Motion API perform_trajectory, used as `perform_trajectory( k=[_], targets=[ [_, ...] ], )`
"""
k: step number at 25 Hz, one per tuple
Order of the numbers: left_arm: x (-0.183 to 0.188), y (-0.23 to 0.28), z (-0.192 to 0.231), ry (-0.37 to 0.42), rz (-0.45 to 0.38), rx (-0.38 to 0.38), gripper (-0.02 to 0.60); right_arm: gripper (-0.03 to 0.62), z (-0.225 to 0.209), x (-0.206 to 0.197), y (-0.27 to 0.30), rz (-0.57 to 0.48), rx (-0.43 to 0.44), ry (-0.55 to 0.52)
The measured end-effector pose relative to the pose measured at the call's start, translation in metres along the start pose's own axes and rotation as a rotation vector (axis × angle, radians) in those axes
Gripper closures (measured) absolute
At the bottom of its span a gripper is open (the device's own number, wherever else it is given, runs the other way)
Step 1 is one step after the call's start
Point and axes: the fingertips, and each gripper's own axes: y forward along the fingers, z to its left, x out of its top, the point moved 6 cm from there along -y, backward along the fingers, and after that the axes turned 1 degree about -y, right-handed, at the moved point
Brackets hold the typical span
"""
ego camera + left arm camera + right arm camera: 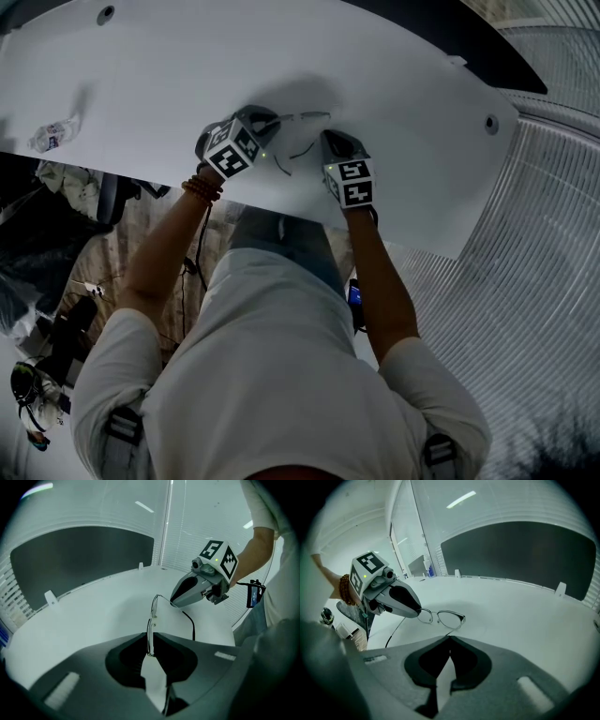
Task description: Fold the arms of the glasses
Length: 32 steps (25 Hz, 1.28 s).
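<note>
Thin-rimmed glasses [305,118] stand on the white table [403,84] between my two grippers. In the left gripper view the glasses [153,607] are edge-on, and my left gripper [149,641] is shut on the near end of the frame. The right gripper view shows the left gripper [417,612] clamped on one lens end of the glasses [450,617]. One black-tipped arm [191,623] trails out over the table. My right gripper [450,641] is shut and holds nothing. Its tip sits at the other arm [453,629], at the frame's far end [161,596].
A crumpled clear wrapper [52,134] lies at the table's far left. The table's near edge [281,208] runs just below the grippers, against the person's body. A dark panel [79,555] stands behind the table. Clutter lies on the floor [56,309] at the left.
</note>
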Motion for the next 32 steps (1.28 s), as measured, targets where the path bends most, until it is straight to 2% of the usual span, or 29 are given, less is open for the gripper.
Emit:
perform_trajectory(
  k=[10, 20, 24, 25, 28, 30, 32],
  targets=[
    [0.003, 0.002, -0.014, 0.003, -0.004, -0.026, 0.552, 0.594, 0.004, 0.002, 0.005, 0.0, 0.009, -0.011],
    [0.006, 0.004, -0.015, 0.003, -0.002, -0.006, 0.557, 0.594, 0.005, -0.001, -0.02, -0.015, -0.003, 0.004],
    [0.007, 0.005, -0.018, 0.005, 0.001, 0.001, 0.557, 0.581, 0.032, -0.004, -0.037, -0.028, 0.074, 0.009],
    [0.007, 0.005, -0.018, 0.004, 0.002, 0.003, 0.557, 0.537, 0.044, -0.005, -0.038, -0.026, 0.111, -0.003],
    [0.008, 0.006, -0.019, 0.0, 0.005, 0.004, 0.557, 0.496, 0.084, -0.01, -0.035, -0.008, 0.203, -0.063],
    [0.009, 0.007, -0.018, -0.001, 0.006, 0.003, 0.557, 0.477, 0.106, -0.015, -0.029, 0.006, 0.231, -0.105],
    [0.009, 0.007, -0.017, -0.002, 0.007, 0.004, 0.557, 0.467, 0.12, -0.019, -0.022, 0.02, 0.221, -0.155]
  ],
)
